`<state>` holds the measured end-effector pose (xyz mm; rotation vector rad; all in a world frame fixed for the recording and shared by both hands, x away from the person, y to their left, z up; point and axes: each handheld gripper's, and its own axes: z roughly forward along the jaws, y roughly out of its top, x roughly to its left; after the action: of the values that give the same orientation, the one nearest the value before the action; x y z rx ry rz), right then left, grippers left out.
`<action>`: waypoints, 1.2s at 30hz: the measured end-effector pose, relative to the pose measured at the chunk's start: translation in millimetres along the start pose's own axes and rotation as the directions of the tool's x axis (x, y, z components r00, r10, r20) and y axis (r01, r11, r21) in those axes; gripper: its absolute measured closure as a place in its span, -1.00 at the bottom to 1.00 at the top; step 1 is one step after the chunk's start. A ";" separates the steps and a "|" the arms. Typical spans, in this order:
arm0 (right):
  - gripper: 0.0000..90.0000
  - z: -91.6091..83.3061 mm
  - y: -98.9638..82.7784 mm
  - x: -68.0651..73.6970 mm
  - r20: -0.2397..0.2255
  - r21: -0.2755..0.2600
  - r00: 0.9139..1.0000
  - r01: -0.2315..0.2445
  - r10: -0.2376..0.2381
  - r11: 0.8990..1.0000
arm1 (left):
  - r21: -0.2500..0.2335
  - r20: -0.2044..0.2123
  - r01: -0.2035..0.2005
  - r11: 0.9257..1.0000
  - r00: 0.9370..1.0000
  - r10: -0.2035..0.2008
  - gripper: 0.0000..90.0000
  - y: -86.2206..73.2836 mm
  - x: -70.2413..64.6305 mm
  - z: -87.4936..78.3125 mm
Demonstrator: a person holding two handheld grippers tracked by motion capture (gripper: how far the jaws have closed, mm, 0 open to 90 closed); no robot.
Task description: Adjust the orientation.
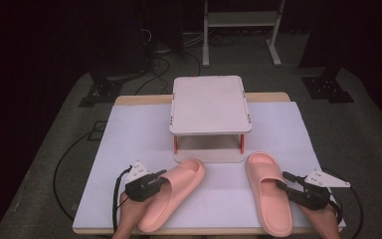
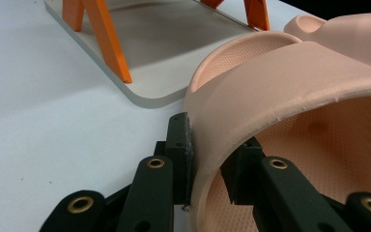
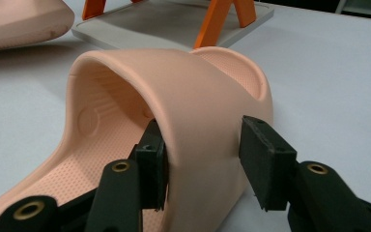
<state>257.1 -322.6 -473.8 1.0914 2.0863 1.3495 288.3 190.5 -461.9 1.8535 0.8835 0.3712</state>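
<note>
Your left gripper [image 1: 160, 180] is clamped on the strap edge of the left pink foam slide sandal [image 1: 171, 194], which lies on the white table cover [image 1: 129, 129] in front of the small white two-tier stand with orange legs [image 1: 210, 104]. Your right gripper [image 1: 282, 182] straddles the right pink slide's [image 1: 268, 191] strap wall; the inner pad touches, the outer pad [image 3: 265, 162] stands just off it, so no full grip.

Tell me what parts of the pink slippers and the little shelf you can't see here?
- Left slipper: heel hidden by the left gripper and hand, high view.
- Right slipper: sole underneath hidden, every view.
- Shelf: lower level shadowed by its top, high view; top cut off in both gripper views.
</note>
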 end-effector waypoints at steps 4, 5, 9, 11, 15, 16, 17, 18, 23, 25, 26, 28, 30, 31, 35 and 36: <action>0.26 0.0 0.5 0.2 0.006 0.003 1.000 0.007 -0.007 1.000 | -0.003 0.002 0.007 1.000 1.000 -0.007 0.67 0.0 0.2 -0.5; 0.28 -0.3 0.7 0.7 0.008 0.003 1.000 0.007 -0.007 1.000 | -0.004 0.001 0.007 1.000 1.000 -0.007 0.67 0.1 0.4 -0.8; 0.40 -1.3 2.0 1.3 0.034 0.005 0.999 0.018 -0.018 1.000 | -0.016 0.004 0.012 1.000 1.000 -0.012 0.67 0.4 0.9 -1.5; 0.41 -1.4 2.2 1.4 0.038 0.006 0.999 0.018 -0.019 1.000 | -0.018 0.005 0.013 1.000 1.000 -0.013 0.67 0.6 1.0 -2.1; 0.47 -1.8 3.8 1.5 0.048 0.013 0.999 0.016 -0.017 1.000 | -0.023 0.006 0.017 1.000 1.000 -0.017 0.67 1.0 1.8 -3.5; 0.49 -1.8 4.1 1.7 0.048 0.014 0.999 0.017 -0.018 1.000 | -0.025 0.007 0.016 1.000 1.000 -0.016 0.67 1.0 2.0 -3.6; 0.51 -1.9 4.5 2.1 0.047 0.015 0.999 0.016 -0.016 1.000 | -0.026 0.007 0.017 1.000 1.000 -0.017 0.67 1.1 2.0 -3.7; 0.53 -1.8 4.8 2.5 0.046 0.015 0.999 0.016 -0.016 1.000 | -0.027 0.007 0.019 0.999 1.000 -0.018 0.67 1.1 1.9 -3.7; 0.60 -2.2 6.9 3.1 0.043 0.017 0.999 0.022 -0.022 1.000 | -0.031 0.010 0.022 0.999 1.000 -0.022 0.67 1.4 2.1 -4.1; 0.64 -2.7 7.4 3.0 0.040 0.023 0.999 0.022 -0.023 0.999 | -0.034 0.011 0.024 0.999 1.000 -0.024 0.67 1.6 2.1 -4.4; 0.68 -2.9 7.5 3.2 0.037 0.026 0.999 0.023 -0.024 0.999 | -0.035 0.012 0.024 0.999 1.000 -0.024 0.67 1.7 2.3 -4.5; 0.70 -3.1 7.6 3.4 0.036 0.028 0.999 0.024 -0.025 0.999 | -0.035 0.013 0.024 0.999 1.000 -0.024 0.67 1.7 2.4 -4.6; 0.74 -3.2 8.2 4.6 0.028 0.029 0.999 0.023 -0.023 0.999 | -0.036 0.014 0.027 0.999 1.000 -0.027 0.67 1.7 2.3 -4.8; 0.75 -3.1 8.3 4.8 0.025 0.029 0.999 0.021 -0.022 0.999 | -0.037 0.014 0.027 0.999 1.000 -0.027 0.68 1.7 2.2 -4.9; 0.76 -2.7 9.0 5.6 0.020 0.028 1.000 0.020 -0.021 0.999 | -0.045 0.018 0.035 0.998 0.999 -0.034 0.68 1.9 2.0 -5.6; 0.77 -2.6 9.2 5.8 0.019 0.027 1.000 0.020 -0.020 0.999 | -0.043 0.018 0.034 0.998 0.999 -0.033 0.68 2.0 2.3 -6.0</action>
<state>255.3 -317.5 -464.0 1.0870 2.1018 1.3005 287.1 195.6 -457.8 1.7973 0.8869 0.3504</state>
